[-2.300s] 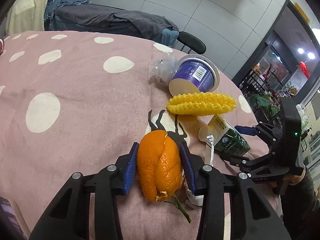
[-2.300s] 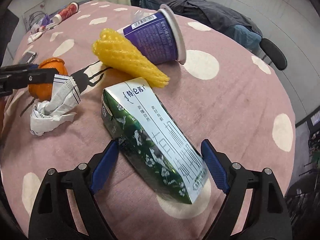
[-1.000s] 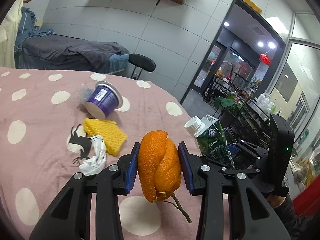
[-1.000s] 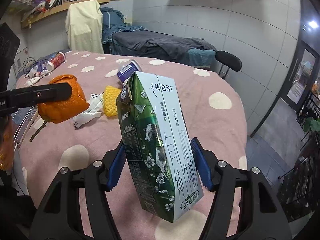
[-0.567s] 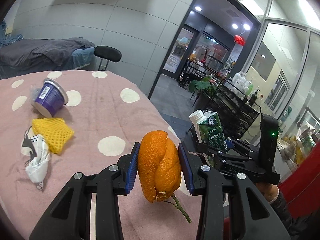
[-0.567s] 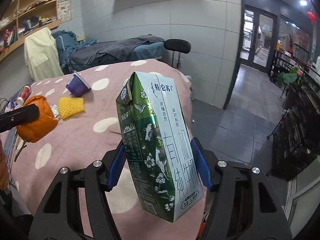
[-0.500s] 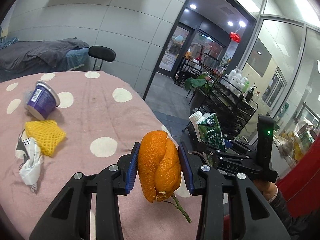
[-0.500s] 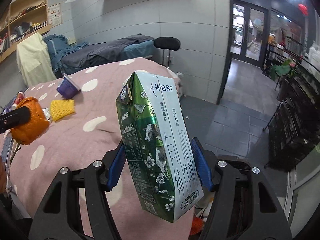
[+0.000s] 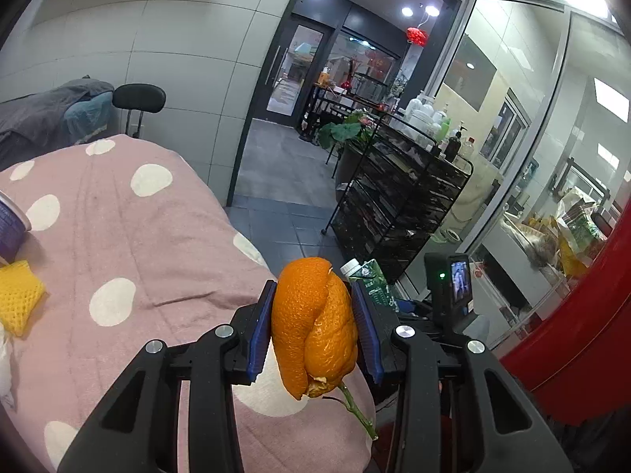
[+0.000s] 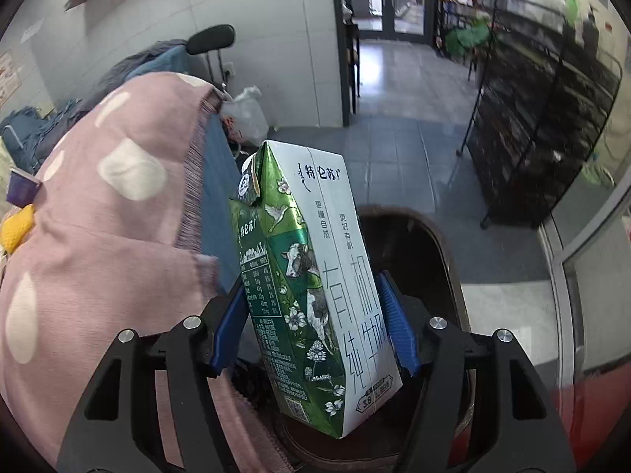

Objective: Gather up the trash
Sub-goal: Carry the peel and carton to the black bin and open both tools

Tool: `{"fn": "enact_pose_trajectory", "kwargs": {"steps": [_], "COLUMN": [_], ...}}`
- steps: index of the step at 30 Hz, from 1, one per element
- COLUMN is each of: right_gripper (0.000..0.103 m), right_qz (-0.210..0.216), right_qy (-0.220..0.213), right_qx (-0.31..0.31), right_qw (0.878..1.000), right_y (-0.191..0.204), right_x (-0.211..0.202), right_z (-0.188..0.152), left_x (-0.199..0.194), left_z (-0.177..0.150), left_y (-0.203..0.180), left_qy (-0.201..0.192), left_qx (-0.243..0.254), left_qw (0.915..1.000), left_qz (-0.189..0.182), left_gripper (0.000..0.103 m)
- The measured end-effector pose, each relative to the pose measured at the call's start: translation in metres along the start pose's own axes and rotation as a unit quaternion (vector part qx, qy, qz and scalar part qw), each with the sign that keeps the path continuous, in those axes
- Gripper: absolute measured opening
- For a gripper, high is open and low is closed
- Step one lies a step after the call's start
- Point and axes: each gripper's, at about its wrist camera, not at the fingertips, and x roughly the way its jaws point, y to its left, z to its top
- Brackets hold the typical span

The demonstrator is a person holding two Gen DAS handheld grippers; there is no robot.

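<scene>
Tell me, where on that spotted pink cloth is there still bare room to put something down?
Most of the pink cloth is bare, from its far edge by the black chair down to the orange peel. The crowded bit is the left edge: purple cup, yellow foam net.

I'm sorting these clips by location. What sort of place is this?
Probably a small shop or salon rather than a home: a glass entrance door, a black wire rack with pump bottles on top, and a cloth-covered table.
</scene>
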Motion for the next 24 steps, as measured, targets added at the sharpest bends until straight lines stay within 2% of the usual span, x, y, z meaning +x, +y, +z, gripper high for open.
{"fn": "enact_pose_trajectory", "kwargs": {"steps": [8,16,20,24], "right_gripper": [0.064,0.064,0.064,0.061], "right_qz": [-0.023,-0.04,-0.045,-0.048], "right_qy": [0.053,0.134,0.157,0.16], "right_qx": [0.03,0.066,0.084,0.097], "right_qw": [0.998,0.988,0.983,0.981], "right_y": [-0.021,-0.039,-0.047,-0.055], "right_x": [0.05,0.101,0.115,0.119], "right_z": [-0.015,-0.047,-0.059,-0.065], "left_x": [0.031,0.066,0.082,0.09], "left_z": [0.0,-0.006,-0.013,-0.021], "left_y": [-0.016,-0.044,-0.054,-0.058], "left_qy": [0.031,0.069,0.092,0.108], "left_qx": [0.001,0.022,0.027,0.032], "left_qw": [0.9991,0.9958,0.993,0.9907], "left_qz": [-0.03,-0.056,-0.069,-0.076], "left_gripper": [0.038,0.038,0.038,0.038]}}
